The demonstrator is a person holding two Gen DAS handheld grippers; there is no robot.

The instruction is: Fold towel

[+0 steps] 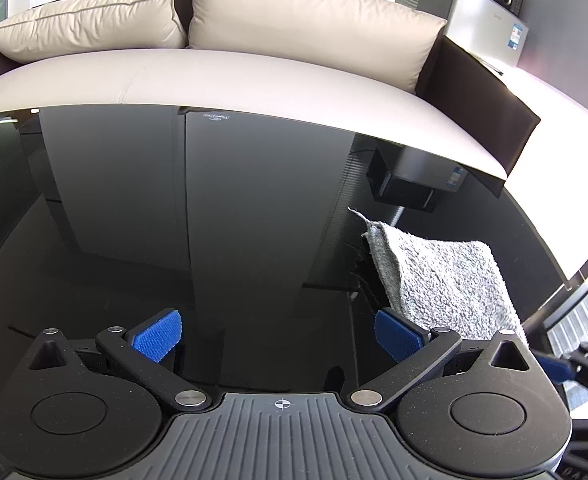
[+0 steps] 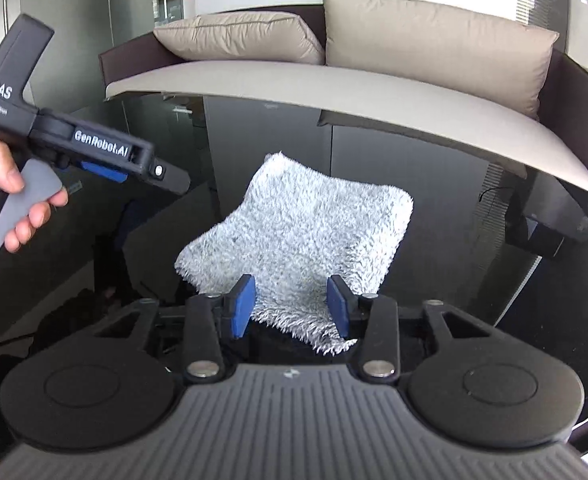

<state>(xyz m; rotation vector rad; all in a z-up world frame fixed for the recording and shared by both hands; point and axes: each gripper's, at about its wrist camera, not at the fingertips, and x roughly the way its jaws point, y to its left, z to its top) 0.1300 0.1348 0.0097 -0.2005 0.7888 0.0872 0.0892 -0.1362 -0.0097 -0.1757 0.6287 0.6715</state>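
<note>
1. A small, fluffy grey towel [image 2: 298,236] lies folded on a glossy black glass tabletop [image 1: 213,208], close to the near right part of the surface. Behind the tabletop stands a sofa [image 1: 253,80] with pale cushions.

2. The right claw [image 2: 289,306] sits directly over the towel's near edge. The fabric runs away from it, straight ahead and slightly to its left, and the towel's long axis appears to run the same way, though the fisheye lens bends shapes.

3. The right claw's blue pads [image 2: 241,306] stand apart, one on each side of the near edge. Neither presses on the fabric, so the towel is released, not gripped.

4. The left claw [image 1: 271,338] hangs over bare glass with its jaws spread wide and nothing between them. The towel lies to its right, just beyond its right-hand pad. A person's hand [image 2: 13,196] holds this tool by its grey trigger.

5. The right claw is much the nearer of the two, so any further fold or smoothing would probably start from it.

6. No containers are visible on the tabletop; the towel is the only object resting on it.
</note>
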